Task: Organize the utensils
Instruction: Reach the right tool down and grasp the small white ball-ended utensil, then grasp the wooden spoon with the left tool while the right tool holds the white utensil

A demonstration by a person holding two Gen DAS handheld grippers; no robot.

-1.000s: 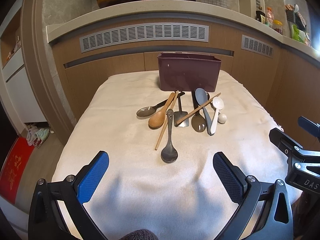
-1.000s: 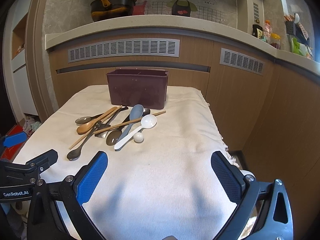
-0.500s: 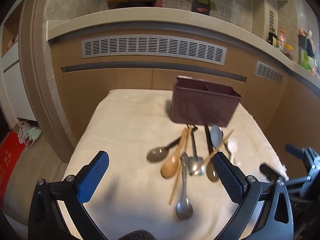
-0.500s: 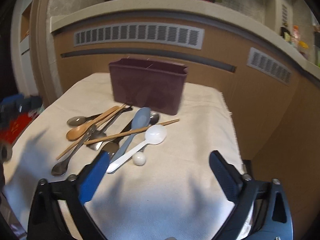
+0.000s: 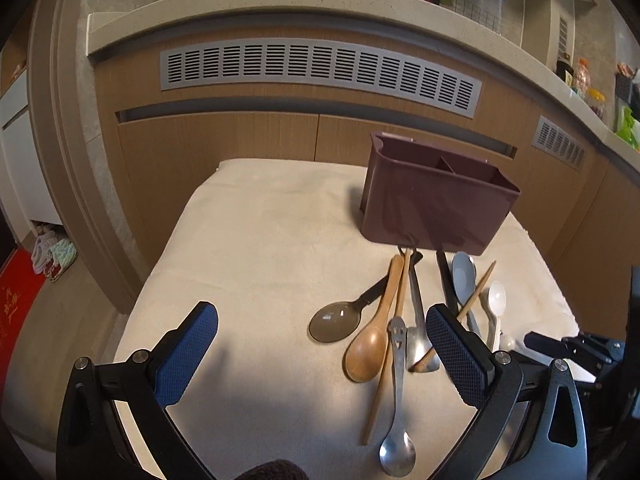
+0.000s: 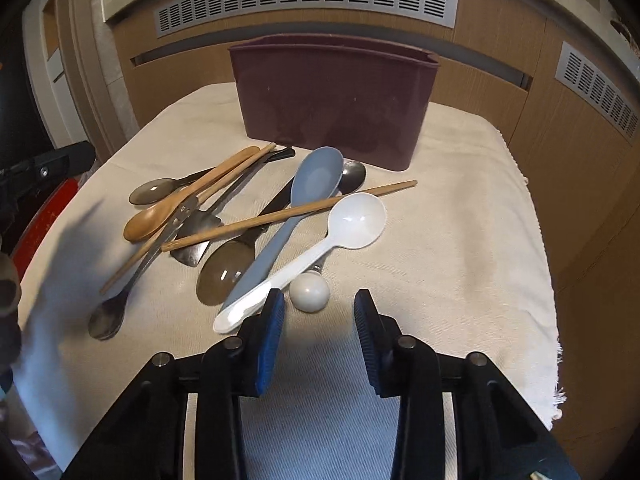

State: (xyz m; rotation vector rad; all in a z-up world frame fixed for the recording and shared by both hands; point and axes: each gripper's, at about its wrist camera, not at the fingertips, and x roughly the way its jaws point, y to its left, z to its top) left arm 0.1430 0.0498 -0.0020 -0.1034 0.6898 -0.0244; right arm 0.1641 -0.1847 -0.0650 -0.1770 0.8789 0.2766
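Grey vent grille [image 5: 320, 74] above cream tablecloth [image 5: 260, 240], red mat [image 5: 16, 304] left

Seven spoons [image 6: 356, 220], two chopsticks [image 6: 288, 216], one spatula [image 6: 198, 236], one holder [image 6: 332, 100].

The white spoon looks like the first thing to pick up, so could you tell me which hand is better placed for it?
The right. Its tool, jaws closing with nothing between them, sits just short of the white spoon handle. The left tool stands wide open nearer the wooden spoon, farther from it.
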